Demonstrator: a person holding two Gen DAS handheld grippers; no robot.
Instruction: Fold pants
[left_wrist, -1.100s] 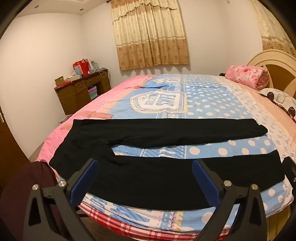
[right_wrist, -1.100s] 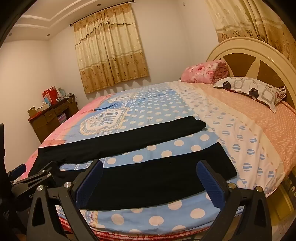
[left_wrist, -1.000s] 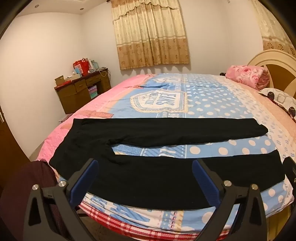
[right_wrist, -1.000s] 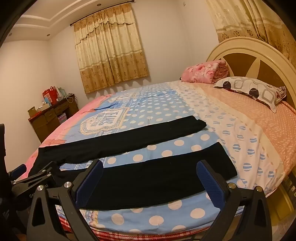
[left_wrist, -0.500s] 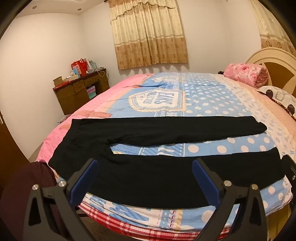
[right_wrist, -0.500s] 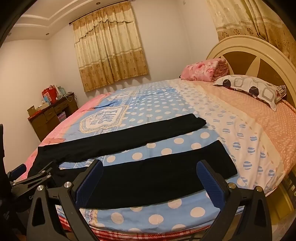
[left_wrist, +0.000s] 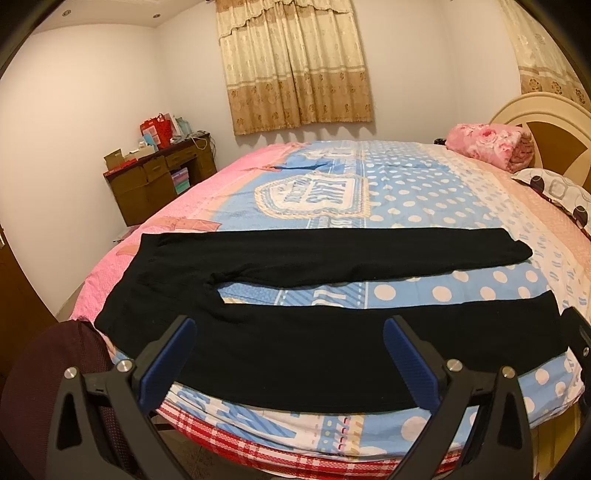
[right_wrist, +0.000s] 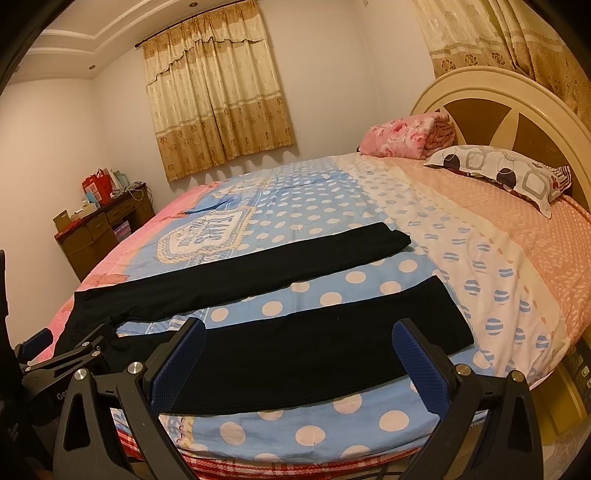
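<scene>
Black pants (left_wrist: 332, 258) lie flat on the bed, waist to the left, both legs spread apart and pointing right toward the headboard. They also show in the right wrist view (right_wrist: 295, 350). My left gripper (left_wrist: 290, 358) is open and empty, held over the near leg by the bed's front edge. My right gripper (right_wrist: 297, 358) is open and empty, held over the near leg further right. The left gripper also shows at the left edge of the right wrist view (right_wrist: 66, 354).
The bed has a blue polka-dot and pink cover (left_wrist: 388, 184). A folded pink blanket (left_wrist: 487, 146) and a patterned pillow (right_wrist: 498, 173) lie by the headboard (right_wrist: 517, 122). A brown desk (left_wrist: 159, 181) stands at the far left. A dark red chair back (left_wrist: 55, 362) is near left.
Both grippers have risen or tilted very slightly; the bed and pants sit marginally lower in both views. The pants have not moved.
</scene>
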